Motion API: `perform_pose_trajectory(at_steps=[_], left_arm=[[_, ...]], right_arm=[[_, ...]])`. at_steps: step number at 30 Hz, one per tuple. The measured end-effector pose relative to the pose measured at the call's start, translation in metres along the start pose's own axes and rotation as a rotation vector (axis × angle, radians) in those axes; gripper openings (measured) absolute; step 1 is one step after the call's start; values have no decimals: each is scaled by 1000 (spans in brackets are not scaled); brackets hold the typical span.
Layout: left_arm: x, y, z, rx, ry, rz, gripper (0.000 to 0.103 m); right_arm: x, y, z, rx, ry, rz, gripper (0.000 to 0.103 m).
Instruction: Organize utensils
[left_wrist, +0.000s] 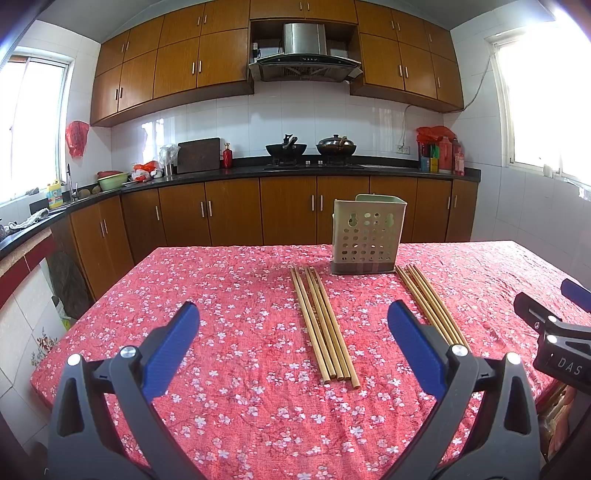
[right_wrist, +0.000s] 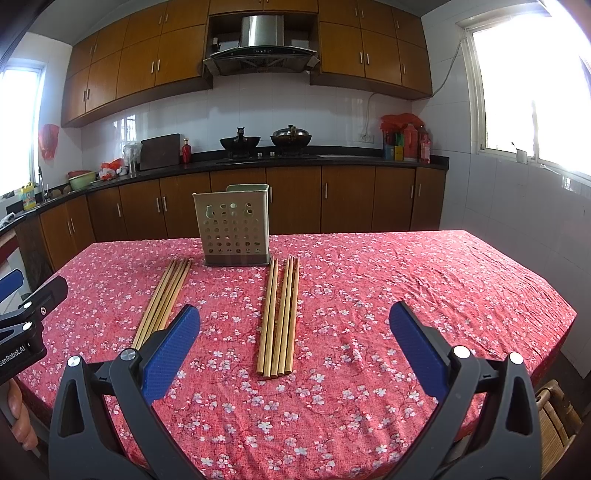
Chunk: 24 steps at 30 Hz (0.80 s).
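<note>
On the table: red cloth with small white blossoms (left_wrist: 229, 295), covering the whole top, pretty wrinkly.
Holder: pale green perforated plastic utensil holder (left_wrist: 367, 236), standing upright toward the far side of the table, looks empty from what shows.
Left bunch: five-ish bamboo chopsticks (left_wrist: 325, 328) lying flat side by side, far tips just short of the holder's left corner.
Right bunch: another set of bamboo chopsticks (right_wrist: 280, 317) lying flat, starting near the holder's right corner; the two bunches sit well apart.
Left gripper: black frame with blue pads (left_wrist: 293, 321), spread wide, nothing between them, hovering over the near table edge.
Right gripper: same build (right_wrist: 295, 325), also spread wide and holding nothing, its bunch lying between the pads in its own view.
Background: brown wooden kitchen cabinets (right_wrist: 295, 199) behind the table.
</note>
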<state>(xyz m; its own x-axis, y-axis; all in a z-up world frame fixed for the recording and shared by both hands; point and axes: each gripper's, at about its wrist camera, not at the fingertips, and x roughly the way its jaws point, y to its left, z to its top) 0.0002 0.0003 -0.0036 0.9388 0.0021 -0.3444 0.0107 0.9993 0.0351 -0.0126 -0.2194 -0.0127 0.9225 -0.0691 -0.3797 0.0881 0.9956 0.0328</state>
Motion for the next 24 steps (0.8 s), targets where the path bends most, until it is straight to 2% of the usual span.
perform_pose_trajectory(at_steps=[24], left_arm=[[7,-10,-12,0,6,-2,99]], right_arm=[[1,0,0,0,3,-1,101]])
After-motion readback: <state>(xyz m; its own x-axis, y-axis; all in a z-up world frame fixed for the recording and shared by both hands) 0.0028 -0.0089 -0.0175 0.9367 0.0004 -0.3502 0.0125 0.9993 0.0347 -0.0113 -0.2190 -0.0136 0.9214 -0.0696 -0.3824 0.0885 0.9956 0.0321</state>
